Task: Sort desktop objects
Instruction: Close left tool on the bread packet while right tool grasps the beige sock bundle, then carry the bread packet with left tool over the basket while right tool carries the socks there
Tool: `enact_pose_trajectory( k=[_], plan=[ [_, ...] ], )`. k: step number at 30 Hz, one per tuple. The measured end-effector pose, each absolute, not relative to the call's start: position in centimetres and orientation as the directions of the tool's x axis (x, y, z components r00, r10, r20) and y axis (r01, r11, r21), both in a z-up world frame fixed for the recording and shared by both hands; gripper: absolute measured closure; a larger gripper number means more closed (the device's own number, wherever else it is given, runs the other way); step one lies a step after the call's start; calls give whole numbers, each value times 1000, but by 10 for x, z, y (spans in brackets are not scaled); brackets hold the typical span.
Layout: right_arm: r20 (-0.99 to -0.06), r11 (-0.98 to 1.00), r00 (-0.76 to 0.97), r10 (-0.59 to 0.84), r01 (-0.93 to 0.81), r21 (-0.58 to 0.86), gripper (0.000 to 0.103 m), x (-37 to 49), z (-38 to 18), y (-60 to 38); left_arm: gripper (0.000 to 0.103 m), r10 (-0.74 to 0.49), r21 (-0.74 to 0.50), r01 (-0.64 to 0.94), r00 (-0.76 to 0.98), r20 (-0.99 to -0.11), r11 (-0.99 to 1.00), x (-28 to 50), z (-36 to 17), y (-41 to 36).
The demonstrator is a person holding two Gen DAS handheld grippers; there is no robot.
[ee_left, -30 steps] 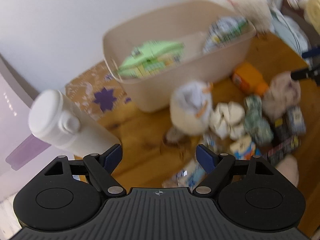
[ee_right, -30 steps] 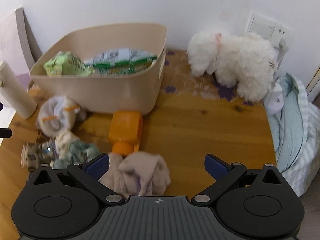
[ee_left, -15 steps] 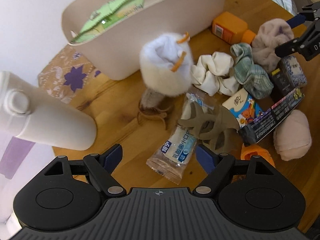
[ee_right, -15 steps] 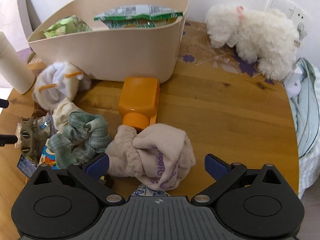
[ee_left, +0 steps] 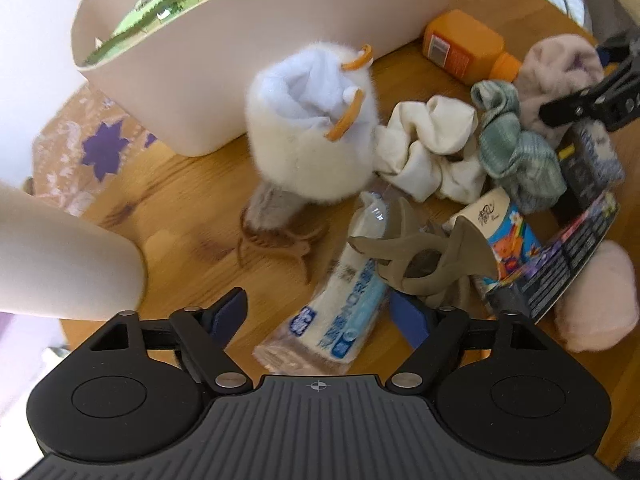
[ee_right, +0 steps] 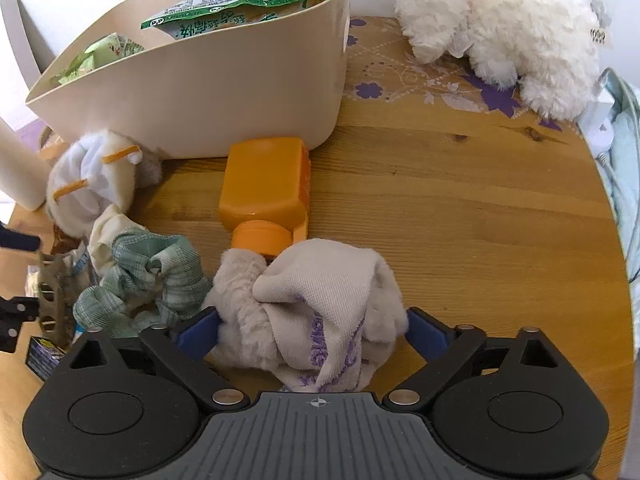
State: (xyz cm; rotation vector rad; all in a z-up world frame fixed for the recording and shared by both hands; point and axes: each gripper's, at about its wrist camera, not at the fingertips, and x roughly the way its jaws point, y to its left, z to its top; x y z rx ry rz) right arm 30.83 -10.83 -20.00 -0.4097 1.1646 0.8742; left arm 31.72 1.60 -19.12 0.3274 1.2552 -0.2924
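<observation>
My left gripper [ee_left: 320,314] is open, low over a clear snack packet with blue print [ee_left: 332,316] that lies between its fingers on the wooden table [ee_right: 460,208]. A tan hair claw clip [ee_left: 420,260] rests on the packet's far end. My right gripper [ee_right: 312,330] is open around a rolled beige fleece sock [ee_right: 316,312]; both pads sit at its sides. A beige bin [ee_right: 224,76] holding green snack bags [ee_right: 236,4] stands behind. An orange bottle [ee_right: 268,196] lies by the bin.
A white fluffy sock roll with orange tabs [ee_left: 316,120], a cream scrunchie [ee_left: 432,148], a green plaid scrunchie [ee_right: 148,280], a tissue pack [ee_left: 500,232], a dark box [ee_left: 572,248] and a pink sock ball [ee_left: 596,296] crowd the table. A white bottle [ee_left: 60,256] stands left. A plush dog [ee_right: 504,28] lies far right.
Both grippers have come down and forward. The left one now straddles the snack packet. The right one now has the beige sock between its open fingers.
</observation>
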Motion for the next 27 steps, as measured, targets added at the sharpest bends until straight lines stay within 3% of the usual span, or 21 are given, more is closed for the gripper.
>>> enact_pose_trajectory(
  k=[3, 12, 18, 27],
  plan=[
    [-917, 615, 115, 383, -772, 161, 12, 308, -202, -108, 46, -77, 22, 372, 248, -966, 928, 321, -194, 19],
    [-909, 594, 84, 408, -781, 194, 46, 306, -199, -109, 69, -99, -4, 380, 230, -968, 925, 318, -194, 12],
    [-904, 581, 76, 421, -788, 204, 59, 303, -192, -118, 74, -112, -17, 394, 220, -969, 919, 309, -192, 7],
    [-888, 579, 100, 450, -789, 204, 60, 301, -178, -134, 76, -121, -24, 351, 256, -959, 936, 290, -180, 16]
  ],
)
